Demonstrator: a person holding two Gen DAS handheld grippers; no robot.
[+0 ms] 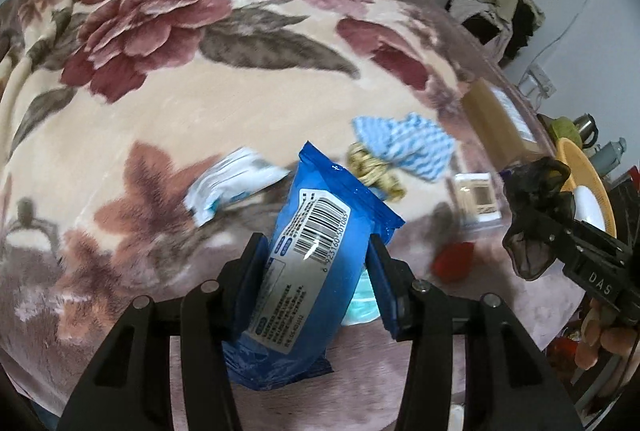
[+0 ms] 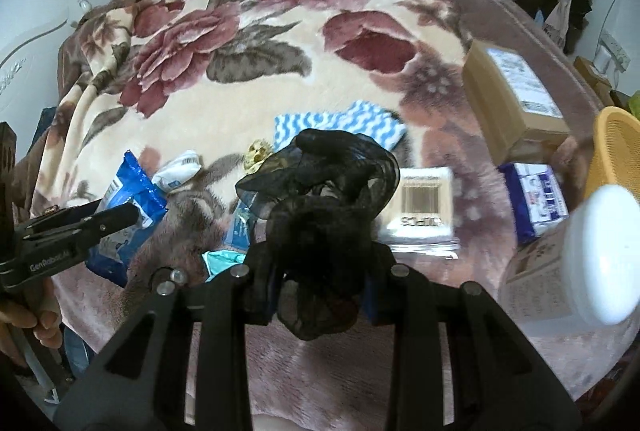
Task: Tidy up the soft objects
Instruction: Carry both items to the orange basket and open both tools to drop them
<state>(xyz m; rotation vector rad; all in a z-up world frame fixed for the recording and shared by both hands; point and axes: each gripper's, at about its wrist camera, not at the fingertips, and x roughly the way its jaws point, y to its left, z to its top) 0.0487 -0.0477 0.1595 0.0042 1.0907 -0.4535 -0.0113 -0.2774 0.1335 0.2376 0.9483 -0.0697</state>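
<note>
Left wrist view: the blue wipes pack [image 1: 316,263] is clamped in the left gripper [image 1: 318,283] jaws. The black gauze scrunchie [image 2: 320,219] is pinched by the right gripper [image 2: 320,295] jaws above the bed [image 2: 360,99]; the glossy pack could be squeezed out, or the gauze snagged.

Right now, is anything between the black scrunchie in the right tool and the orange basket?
Yes. A white-lidded jar stands beside the orange basket, between it and the black scrunchie held in the right tool.

Left tool [image 1: 318,271] clamps a blue packet [image 1: 312,255] (held upright); right tool [image 2: 320,279] grips bunched black mesh fabric [image 2: 328,199], both raised
</note>
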